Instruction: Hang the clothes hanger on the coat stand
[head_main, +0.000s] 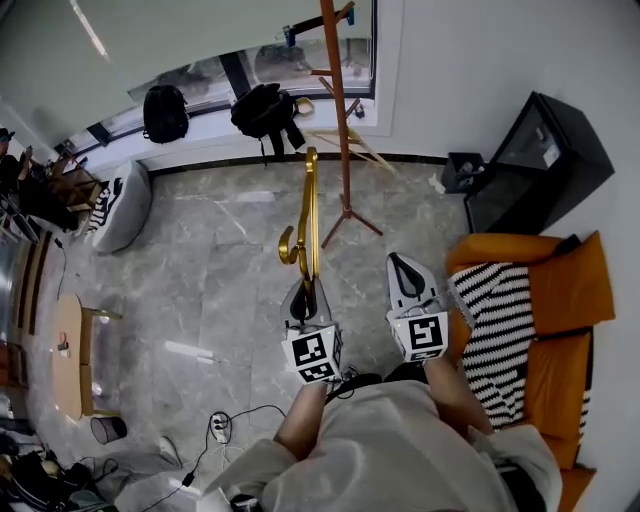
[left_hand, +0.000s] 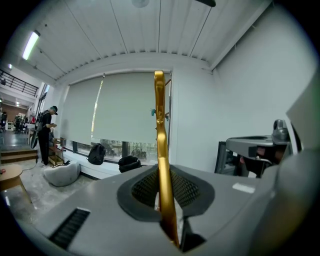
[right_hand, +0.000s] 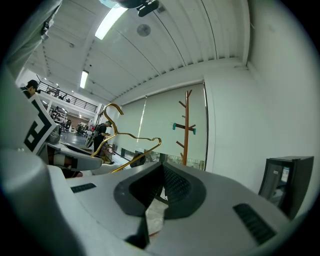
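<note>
A gold metal clothes hanger (head_main: 309, 212) stands upright, edge-on, with its hook (head_main: 291, 245) to the left. My left gripper (head_main: 304, 291) is shut on its lower part. In the left gripper view the hanger (left_hand: 160, 145) rises as a thin gold bar out of the clamped pads of the left gripper (left_hand: 165, 192). A tall brown wooden coat stand (head_main: 342, 120) with pegs stands by the window, just beyond and right of the hanger. My right gripper (head_main: 405, 268) is beside the left one, shut and empty. The right gripper view shows this gripper (right_hand: 161, 175), the hanger (right_hand: 131, 138) to its left and the stand (right_hand: 187, 127) ahead.
An orange sofa (head_main: 565, 290) with a striped cushion (head_main: 500, 320) is on the right, and a black cabinet (head_main: 535, 160) stands behind it. Two black bags (head_main: 165, 112) lie on the window sill. At the left are a beanbag (head_main: 122, 205), a small wooden table (head_main: 68, 355) and floor cables (head_main: 218, 428).
</note>
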